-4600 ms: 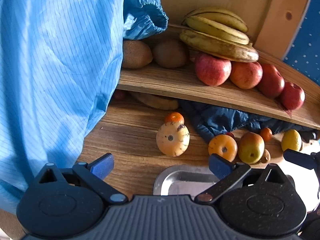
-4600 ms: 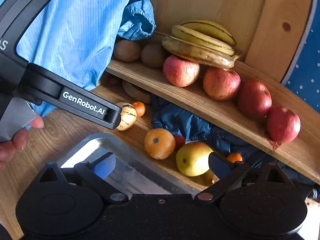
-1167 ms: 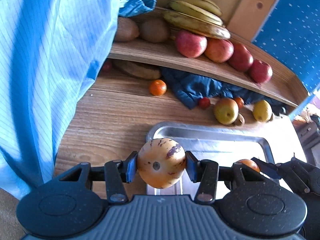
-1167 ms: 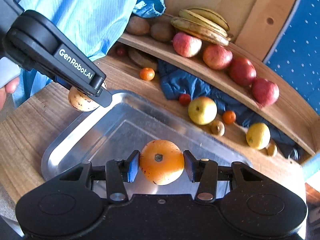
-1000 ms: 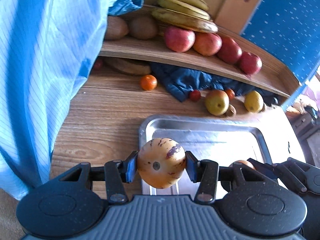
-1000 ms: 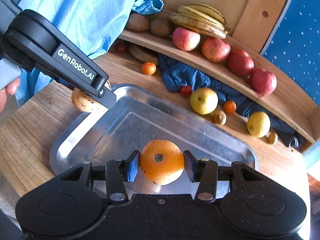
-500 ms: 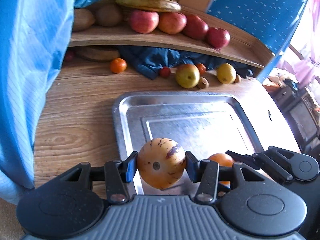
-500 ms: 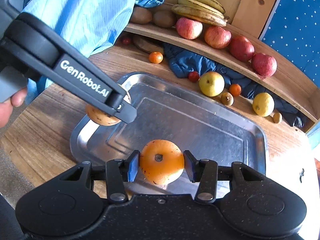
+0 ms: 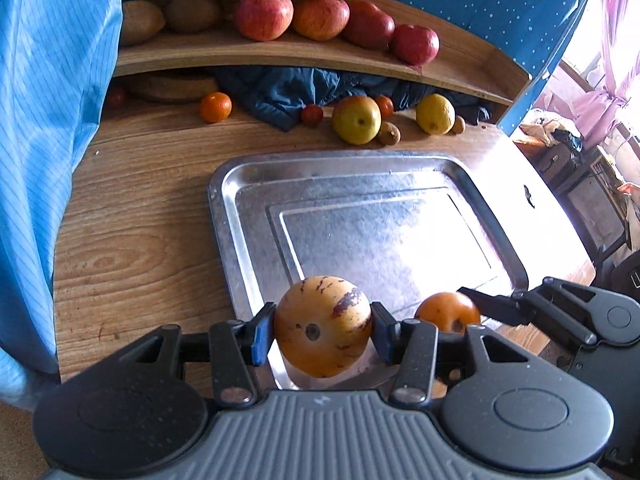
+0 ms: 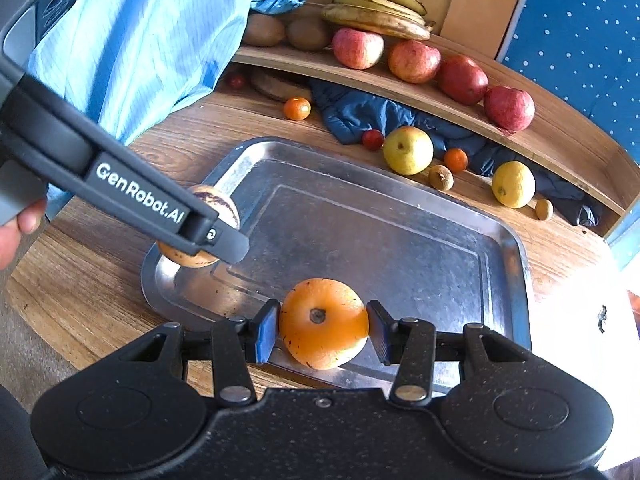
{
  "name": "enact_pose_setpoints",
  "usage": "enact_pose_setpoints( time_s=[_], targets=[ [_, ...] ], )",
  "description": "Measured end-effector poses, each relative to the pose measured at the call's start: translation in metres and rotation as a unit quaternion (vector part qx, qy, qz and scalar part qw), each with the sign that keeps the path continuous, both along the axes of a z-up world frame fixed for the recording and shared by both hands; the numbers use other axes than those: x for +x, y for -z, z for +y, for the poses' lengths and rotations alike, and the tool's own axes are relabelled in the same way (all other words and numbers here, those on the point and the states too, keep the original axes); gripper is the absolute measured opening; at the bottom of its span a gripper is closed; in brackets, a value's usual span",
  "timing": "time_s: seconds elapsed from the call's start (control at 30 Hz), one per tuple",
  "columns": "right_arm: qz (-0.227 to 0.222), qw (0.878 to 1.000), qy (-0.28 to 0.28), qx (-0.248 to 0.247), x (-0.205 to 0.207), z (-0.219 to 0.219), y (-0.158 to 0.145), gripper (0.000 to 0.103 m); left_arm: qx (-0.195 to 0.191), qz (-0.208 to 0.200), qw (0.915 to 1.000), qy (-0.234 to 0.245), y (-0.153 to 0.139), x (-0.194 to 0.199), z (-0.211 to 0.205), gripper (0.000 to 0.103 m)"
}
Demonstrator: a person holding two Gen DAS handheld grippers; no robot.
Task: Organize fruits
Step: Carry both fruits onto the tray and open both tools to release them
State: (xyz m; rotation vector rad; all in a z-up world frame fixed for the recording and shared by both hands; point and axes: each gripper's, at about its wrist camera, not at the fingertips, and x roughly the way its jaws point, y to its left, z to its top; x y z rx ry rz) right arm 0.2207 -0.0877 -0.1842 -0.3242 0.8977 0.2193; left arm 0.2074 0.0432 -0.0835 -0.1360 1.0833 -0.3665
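My left gripper [image 9: 322,326] is shut on a yellow fruit with purple streaks [image 9: 322,326], held over the near left corner of a metal tray [image 9: 224,208]. In the right wrist view this fruit [image 10: 218,196] shows behind the left gripper's arm. My right gripper [image 10: 322,326] is shut on an orange fruit [image 10: 323,322], held over the tray's near edge [image 10: 516,280]. The orange fruit also shows in the left wrist view [image 9: 446,312], to the right of the yellow one.
Loose fruit lies beyond the tray: a mandarin [image 9: 215,107], a yellow-green apple [image 9: 356,119], a lemon [image 9: 435,113], small ones. A wooden shelf [image 9: 280,54] holds red apples [image 9: 263,17] and bananas [image 10: 376,14]. A blue cloth [image 9: 304,92] lies under it. A blue sleeve [image 9: 44,100] hangs left.
Both grippers, each holding its fruit, have drawn back toward me, so the whole tray now shows beneath them. At the earliest frames both were open and empty near the fruit.
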Motion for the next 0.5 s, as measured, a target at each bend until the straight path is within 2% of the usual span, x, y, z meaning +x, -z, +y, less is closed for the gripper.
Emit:
enact_pose_setpoints(
  time_s=[0.5],
  targets=[
    [0.004,1.0,0.013,0.002,0.0041,0.0004,0.0025,0.049,0.01,0.014,0.9996,0.021,0.0046,0.004,-0.0026,0.053]
  ],
)
